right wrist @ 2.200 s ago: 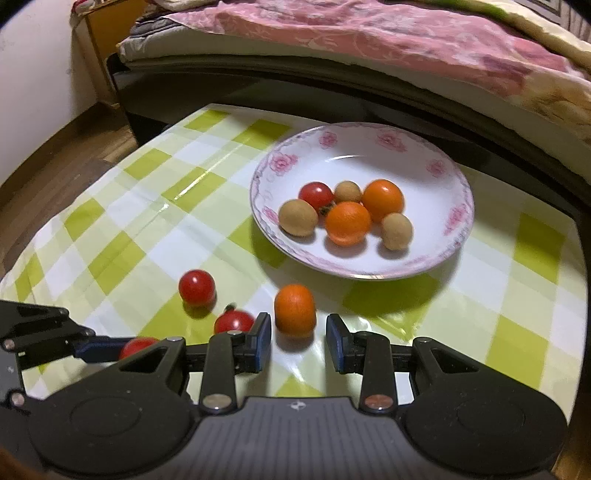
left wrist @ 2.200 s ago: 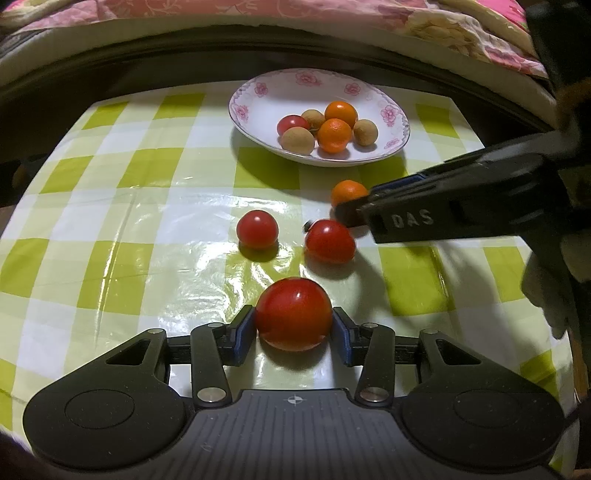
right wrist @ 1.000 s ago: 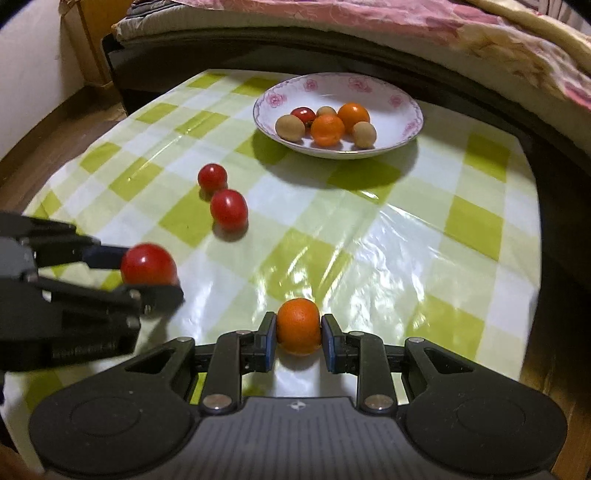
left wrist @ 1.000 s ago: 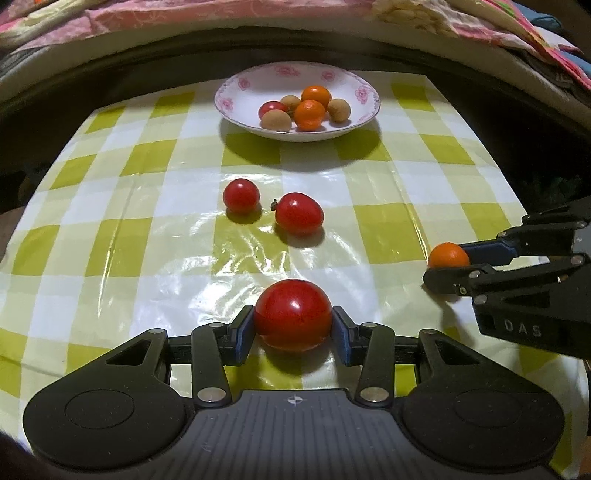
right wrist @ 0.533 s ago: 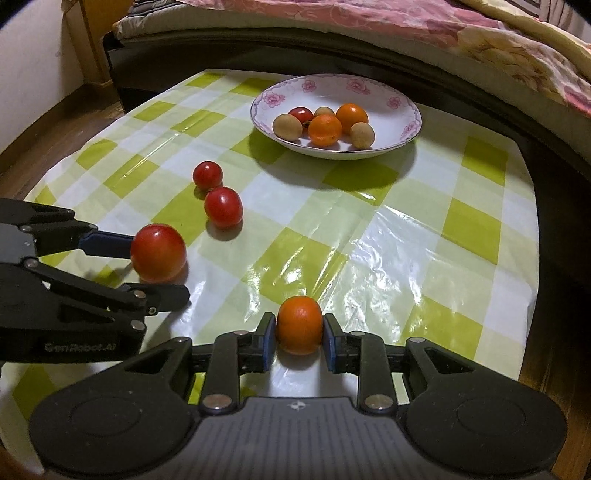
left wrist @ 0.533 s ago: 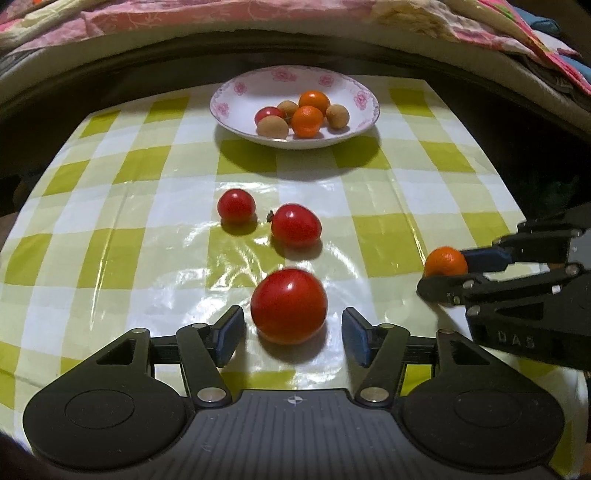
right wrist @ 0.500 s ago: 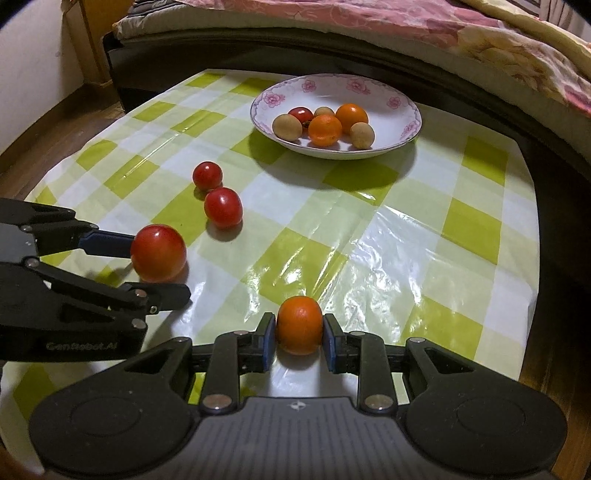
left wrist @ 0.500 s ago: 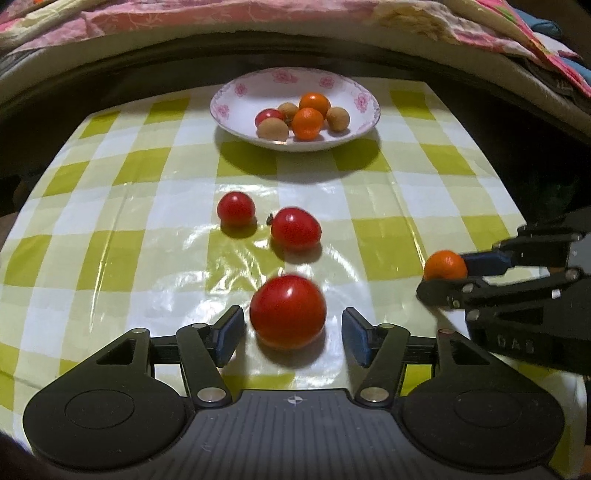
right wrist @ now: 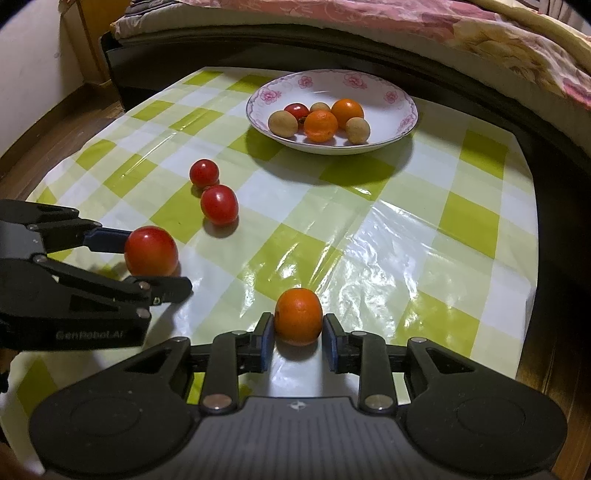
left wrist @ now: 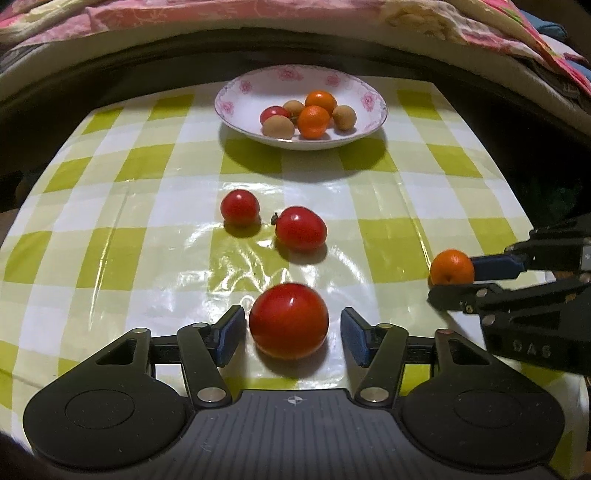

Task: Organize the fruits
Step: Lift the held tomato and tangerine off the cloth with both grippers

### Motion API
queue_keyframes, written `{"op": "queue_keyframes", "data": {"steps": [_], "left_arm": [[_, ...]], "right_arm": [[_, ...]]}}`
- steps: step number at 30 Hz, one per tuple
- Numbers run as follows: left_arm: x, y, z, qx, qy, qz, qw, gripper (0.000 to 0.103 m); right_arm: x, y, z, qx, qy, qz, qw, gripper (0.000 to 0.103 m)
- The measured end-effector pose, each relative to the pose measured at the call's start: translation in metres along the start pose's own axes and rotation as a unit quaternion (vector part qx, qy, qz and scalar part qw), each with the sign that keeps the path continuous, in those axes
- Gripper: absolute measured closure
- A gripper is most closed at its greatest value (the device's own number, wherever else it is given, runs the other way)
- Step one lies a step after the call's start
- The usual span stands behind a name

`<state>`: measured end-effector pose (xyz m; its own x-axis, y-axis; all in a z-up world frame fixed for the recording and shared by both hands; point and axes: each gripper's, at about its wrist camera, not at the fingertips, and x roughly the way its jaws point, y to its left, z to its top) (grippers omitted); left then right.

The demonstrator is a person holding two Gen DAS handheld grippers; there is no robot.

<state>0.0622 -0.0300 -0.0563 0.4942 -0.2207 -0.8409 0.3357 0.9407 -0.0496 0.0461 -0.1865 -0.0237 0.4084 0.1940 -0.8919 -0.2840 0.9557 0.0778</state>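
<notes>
My left gripper [left wrist: 292, 334] is open; a large red tomato [left wrist: 289, 325] rests on the checked cloth between its pads, touching neither. It also shows in the right wrist view [right wrist: 151, 251]. My right gripper [right wrist: 298, 341] has its pads slightly parted around a small orange [right wrist: 298, 316], which sits on the cloth; the same orange shows in the left wrist view [left wrist: 451, 266]. Two smaller tomatoes [left wrist: 240, 206] [left wrist: 301, 229] lie in the middle of the cloth. A white flowered plate [left wrist: 354, 85] at the far side holds oranges, a tomato and brown longans.
The green and white checked tablecloth [left wrist: 110, 206] covers a low table. A dark bed frame and pink quilt [left wrist: 147, 14] run along the far edge. The right table edge [right wrist: 532, 258] drops to dark floor. Wooden floor [right wrist: 55, 140] lies to the left.
My left gripper opened and let the large tomato down on the cloth. My right gripper carried the orange to the near right of the table and its pads have loosened slightly.
</notes>
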Motion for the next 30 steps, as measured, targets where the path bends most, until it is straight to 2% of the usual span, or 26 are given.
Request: {"op": "queue_keyframes", "data": {"steps": [1,7,20,30], "left_arm": [[0.000,-0.001,0.001,0.003,-0.001,0.001,1.0000,0.045],[0.001,-0.001,0.000,0.005,0.003,0.007,1.0000,0.052],[-0.002,-0.014,0.007,0.016,0.000,-0.006,0.9999,0.052],[0.000,-0.019,0.010,0.022,0.002,-0.003,0.9997,0.052]], "right_arm": [[0.000,0.000,0.000,-0.002,0.000,-0.001,1.000,0.072],[0.000,0.001,0.001,-0.005,0.002,-0.002,1.000,0.072],[-0.001,0.007,0.008,-0.008,-0.005,0.003,1.000,0.072],[-0.006,0.001,0.014,0.006,-0.017,0.002,1.000,0.072]]}}
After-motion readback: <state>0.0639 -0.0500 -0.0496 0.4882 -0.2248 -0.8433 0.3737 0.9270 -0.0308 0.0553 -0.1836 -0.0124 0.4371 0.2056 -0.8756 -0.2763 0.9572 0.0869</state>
